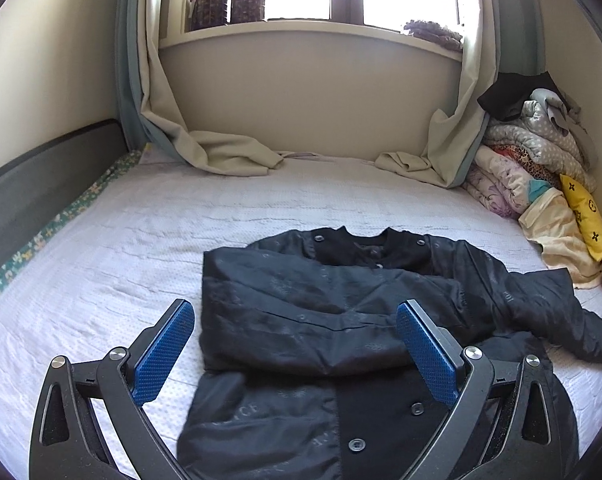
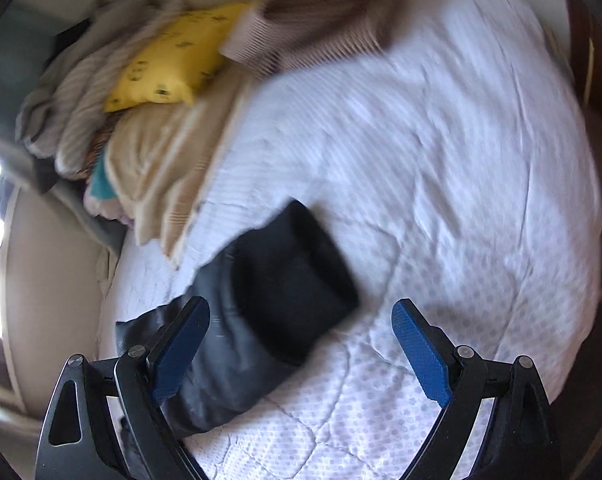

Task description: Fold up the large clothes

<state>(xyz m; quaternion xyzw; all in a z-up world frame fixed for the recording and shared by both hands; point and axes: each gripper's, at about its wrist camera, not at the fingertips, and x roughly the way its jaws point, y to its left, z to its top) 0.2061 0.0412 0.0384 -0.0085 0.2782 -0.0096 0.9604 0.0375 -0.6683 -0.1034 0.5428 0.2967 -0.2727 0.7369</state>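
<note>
- One bed [image 1: 149, 232] fills most of both views, covered by a white quilted spread; a dark padded rail with a green flowered edge runs along its left side.
- Cream curtains [image 1: 221, 152] hang from the window and puddle onto the far end of the bed, clear of the garment.
- Stacked bedding and clothes [image 1: 537, 160] sit heaped in the far right corner, with a yellow patterned pillow [image 1: 585, 216] leaning at the front; the right wrist view shows the same pillow [image 2: 169, 64], blurred.
- Black jacket [image 1: 341, 320] lies flat on the spread near the front, collar away from the camera, one sleeve folded across the chest, the other sleeve [image 2: 269, 288] stretched out to the right toward the pile, apart from it.
- Two jars [image 1: 229, 4] with pink lids stand on the window sill, filled with something dark; what it is cannot be told.
- Left claw [image 1: 293, 344] is spread wide above the jacket's folded front, pinching nothing.
- Right claw [image 2: 301, 344] is spread wide over the sleeve's cuff end, its left pad [image 2: 177, 352] over the dark fabric, gripping nothing.
</note>
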